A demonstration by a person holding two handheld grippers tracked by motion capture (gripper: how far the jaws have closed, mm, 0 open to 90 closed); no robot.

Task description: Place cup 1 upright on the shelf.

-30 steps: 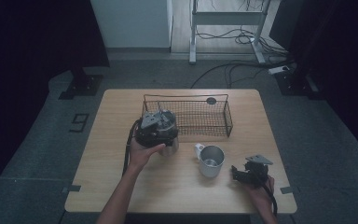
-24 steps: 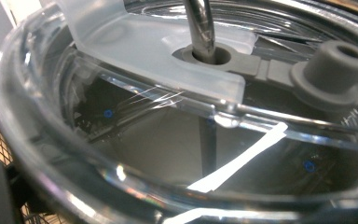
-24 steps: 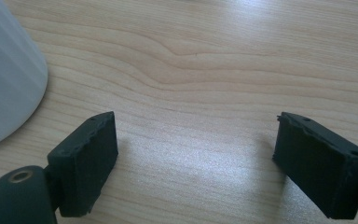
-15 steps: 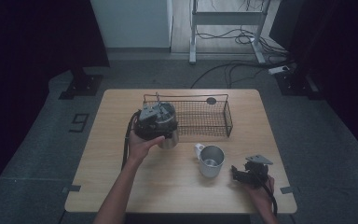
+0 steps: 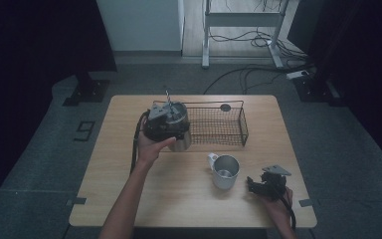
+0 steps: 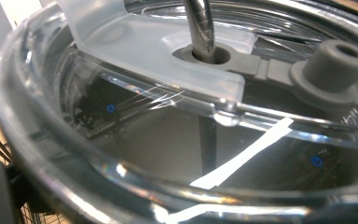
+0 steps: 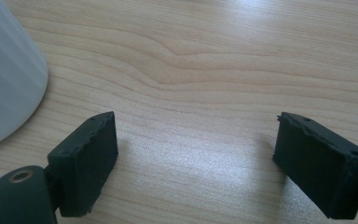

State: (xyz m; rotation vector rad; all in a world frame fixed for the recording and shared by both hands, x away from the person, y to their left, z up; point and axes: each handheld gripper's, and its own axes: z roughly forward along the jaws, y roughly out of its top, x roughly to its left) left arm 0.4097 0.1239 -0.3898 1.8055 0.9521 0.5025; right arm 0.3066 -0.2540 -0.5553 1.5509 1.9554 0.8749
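Observation:
A steel tumbler (image 5: 182, 141) with a clear lid (image 6: 121, 51) and a metal straw (image 6: 200, 23) hangs above the table at the left end of the wire basket (image 5: 219, 124). My left gripper (image 5: 161, 122) sits on top of it, shut on the lid's rim, and its own view looks closely onto the lid. A metal mug (image 5: 225, 172) stands on the table in front of the basket. Just right of the mug, my right gripper (image 5: 252, 185) rests low on the wood. Its jaws stand wide open (image 7: 196, 158) with bare wood between them, and the mug's side (image 7: 4, 70) is at their left.
The wooden table (image 5: 129, 199) has bare surface at the left and front. A small dark round object (image 5: 225, 107) lies at the basket's far rim. Cables and a metal frame stand on the floor beyond the table.
My left gripper has risen and moved away from me with the tumbler, ending at the basket's left end. The right gripper and the mug have stayed put.

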